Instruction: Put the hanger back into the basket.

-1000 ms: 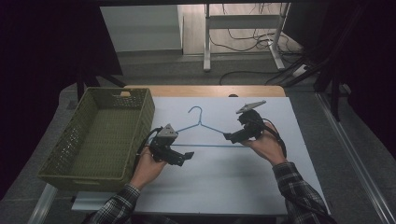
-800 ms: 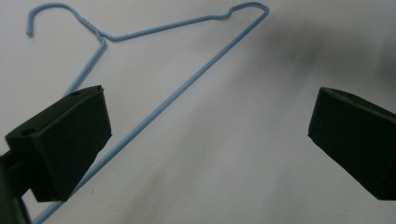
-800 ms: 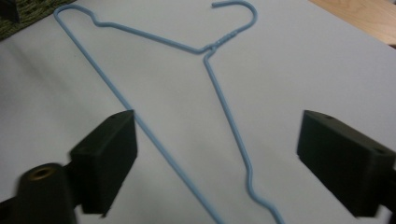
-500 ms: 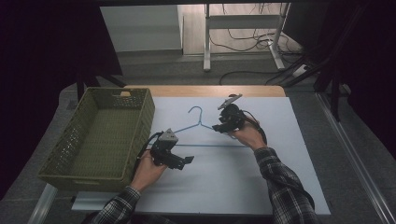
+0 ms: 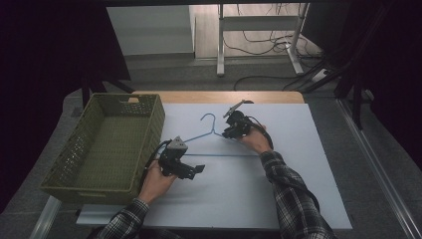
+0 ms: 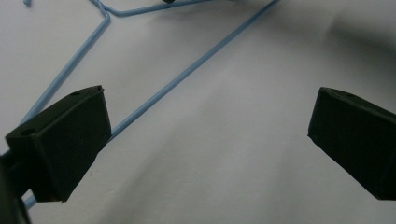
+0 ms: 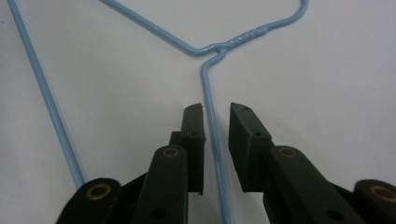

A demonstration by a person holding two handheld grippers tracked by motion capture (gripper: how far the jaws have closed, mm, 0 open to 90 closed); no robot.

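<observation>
A lab: bare white table (image 5: pixel 239 199), trailing floor cables (image 5: pixel 263 37).

Both sleeves are dark plaid, checked in grey and black, coming up from the bottom edge of the high view. The left tool (image 5: pixel 181 167), lower centre-left, is black with a grey three-cornered plate on top and a dark cable looping off towards the left. The right tool (image 5: pixel 233 128), just above centre, is black too, its grey plate catching light, thin black cable curling behind. Up close in the left gripper view, blocky matte-black pads (image 6: pixel 60 140) with small holes; in the right gripper view, black linkage arms and brass-coloured pivot pins (image 7: pixel 171 151).
</observation>
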